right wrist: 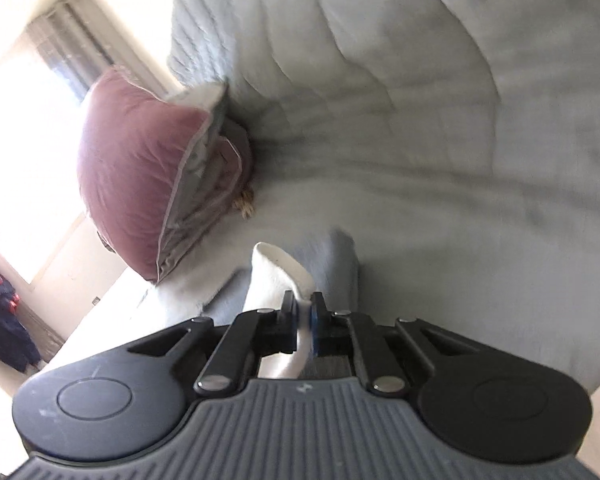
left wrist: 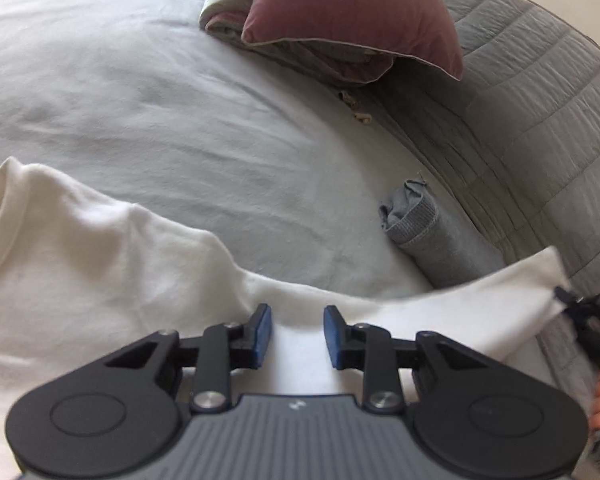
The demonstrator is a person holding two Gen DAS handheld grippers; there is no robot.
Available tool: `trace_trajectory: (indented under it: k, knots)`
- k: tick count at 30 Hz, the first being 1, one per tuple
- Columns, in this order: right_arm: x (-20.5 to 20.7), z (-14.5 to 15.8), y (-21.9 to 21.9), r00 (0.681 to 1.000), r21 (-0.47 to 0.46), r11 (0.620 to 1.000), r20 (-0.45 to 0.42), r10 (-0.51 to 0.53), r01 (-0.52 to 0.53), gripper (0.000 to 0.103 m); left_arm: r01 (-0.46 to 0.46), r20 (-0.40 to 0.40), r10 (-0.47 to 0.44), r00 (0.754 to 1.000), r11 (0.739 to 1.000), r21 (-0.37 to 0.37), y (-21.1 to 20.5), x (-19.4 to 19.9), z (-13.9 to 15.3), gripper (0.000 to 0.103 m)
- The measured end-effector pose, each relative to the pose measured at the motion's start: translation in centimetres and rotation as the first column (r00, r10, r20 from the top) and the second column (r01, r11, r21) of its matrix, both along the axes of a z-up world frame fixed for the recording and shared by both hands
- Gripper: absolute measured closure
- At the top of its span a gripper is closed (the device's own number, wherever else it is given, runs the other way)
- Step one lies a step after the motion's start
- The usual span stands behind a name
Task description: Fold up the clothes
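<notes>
A white long-sleeved shirt [left wrist: 80,264] lies spread on the pale bed sheet [left wrist: 160,112], its neckline at the left. My left gripper [left wrist: 296,334] is open and hovers just over the shirt's cloth with nothing between the pads. My right gripper [right wrist: 305,316] is shut on the end of the shirt's white sleeve [right wrist: 276,276] and holds it lifted. In the left wrist view the right gripper [left wrist: 580,312] shows at the right edge, pulling the sleeve end [left wrist: 532,284] out.
A grey garment with a ribbed cuff [left wrist: 424,224] lies on the sheet beside the shirt. A mauve pillow [left wrist: 352,12] rests on folded bedding at the back. A grey quilted cover [left wrist: 540,120] runs along the right. A window [right wrist: 32,92] is at the left.
</notes>
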State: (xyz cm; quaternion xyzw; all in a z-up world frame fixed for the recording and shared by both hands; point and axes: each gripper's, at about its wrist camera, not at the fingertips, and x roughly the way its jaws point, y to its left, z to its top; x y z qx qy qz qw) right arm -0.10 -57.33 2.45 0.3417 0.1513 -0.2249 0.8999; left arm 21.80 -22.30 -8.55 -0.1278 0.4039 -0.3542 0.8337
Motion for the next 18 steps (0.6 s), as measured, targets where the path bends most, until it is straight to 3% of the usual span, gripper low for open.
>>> trace_trajectory:
  k: [2,8,10,12,13,14,18]
  knots:
    - [0.4,-0.2,0.0,0.999,-0.036,0.999,-0.054,-0.002,0.000,0.095,0.003,0.024,-0.004,1.000,1.000,0.019,-0.2,-0.2,0.3,0.074]
    - [0.3,-4.0,-1.4,0.984,-0.026,0.999,-0.176,-0.039,0.035,0.095,-0.088,0.039,0.092,0.995,0.992,-0.096,4.0,0.6,2.6,0.074]
    - [0.4,-5.1,-1.7,0.978,-0.018,0.999,-0.203,-0.046,0.043,0.095,-0.127,0.037,0.130,0.991,0.989,-0.072,5.1,1.2,2.1,0.075]
    - [0.7,-6.0,-1.8,0.972,-0.017,0.999,-0.228,-0.052,0.050,0.095,-0.147,0.032,0.146,0.989,0.989,0.004,5.2,2.0,0.9,0.075]
    - [0.9,-6.3,-1.7,0.969,-0.025,0.998,-0.243,-0.055,0.050,0.095,-0.148,0.046,0.146,0.988,0.988,0.039,5.1,2.4,0.3,0.091]
    - [1.0,-6.5,-1.6,0.965,-0.035,0.998,-0.255,-0.057,0.050,0.095,-0.154,0.050,0.151,0.987,0.987,0.056,5.1,2.7,0.0,0.100]
    - [1.4,-6.3,-1.1,0.957,-0.065,0.997,-0.284,-0.062,0.045,0.093,-0.172,0.038,0.170,0.985,0.984,0.051,5.4,2.9,0.6,0.098]
